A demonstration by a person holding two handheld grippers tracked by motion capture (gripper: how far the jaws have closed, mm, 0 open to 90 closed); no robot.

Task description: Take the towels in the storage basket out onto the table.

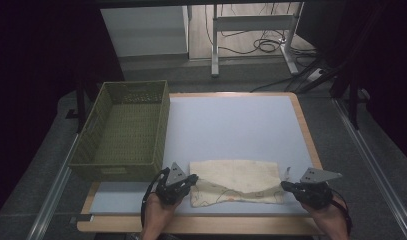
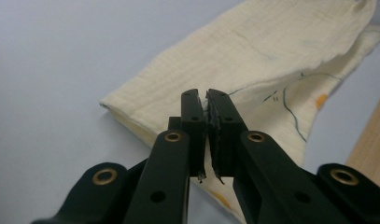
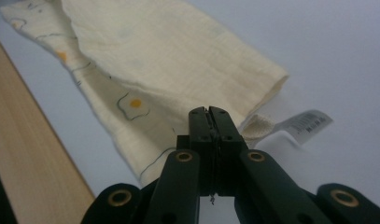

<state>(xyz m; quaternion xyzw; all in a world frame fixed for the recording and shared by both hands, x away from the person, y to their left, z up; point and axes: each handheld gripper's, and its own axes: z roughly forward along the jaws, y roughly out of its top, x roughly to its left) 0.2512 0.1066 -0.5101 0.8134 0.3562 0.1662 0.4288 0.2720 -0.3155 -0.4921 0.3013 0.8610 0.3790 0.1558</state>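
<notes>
A cream cloth (image 1: 236, 181) lies folded on the near part of the table (image 1: 231, 125), its long side running left to right, near the front wooden edge. The upper layer is plain; the lower layer pokes out along the near side and carries small line drawings with orange dots (they look like fried eggs).

The left gripper (image 1: 190, 179) sits at the cloth's left end, held by the left hand (image 1: 158, 212). In the left gripper view its jaws are closed, pads pressed together just above the cloth's folded end (image 2: 253, 60); whether any fabric is pinched between them I cannot tell.

The right gripper (image 1: 285, 185) sits at the right end, held by the right hand (image 1: 331, 220). In the right gripper view its jaws are also closed tight, tips over the near right corner of the cloth (image 3: 169, 60); again a pinch cannot be made out. A white label (image 3: 306, 123) sticks out from that end onto the table.

A green basket (image 1: 126, 130) stands on the table's left side, just beyond the left gripper and apart from the cloth.
</notes>
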